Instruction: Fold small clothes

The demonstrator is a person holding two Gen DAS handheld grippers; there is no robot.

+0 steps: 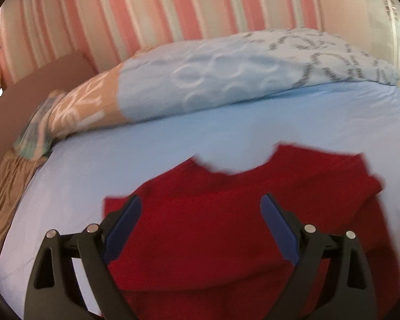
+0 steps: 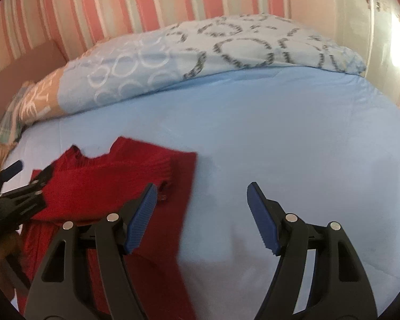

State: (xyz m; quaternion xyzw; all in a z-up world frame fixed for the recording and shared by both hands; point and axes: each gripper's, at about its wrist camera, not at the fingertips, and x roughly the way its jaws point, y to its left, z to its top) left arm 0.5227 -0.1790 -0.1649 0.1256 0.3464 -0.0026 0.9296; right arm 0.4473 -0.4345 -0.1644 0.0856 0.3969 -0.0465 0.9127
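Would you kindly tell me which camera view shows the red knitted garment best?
The left wrist view: the red knitted garment fills the centre, its neckline and both shoulders visible. The right wrist view shows it only at the lower left, partly hidden behind the tongs.

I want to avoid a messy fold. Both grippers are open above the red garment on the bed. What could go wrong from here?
1. The red garment already lies partly doubled, with a ribbed cuff sticking out at its edge; a careless pinch may take several layers at once.
2. The right gripper hangs mostly over bare blue sheet, so it might catch the sheet instead.
3. The left gripper is open over the garment's middle, not an edge; closing here could bunch the fabric.
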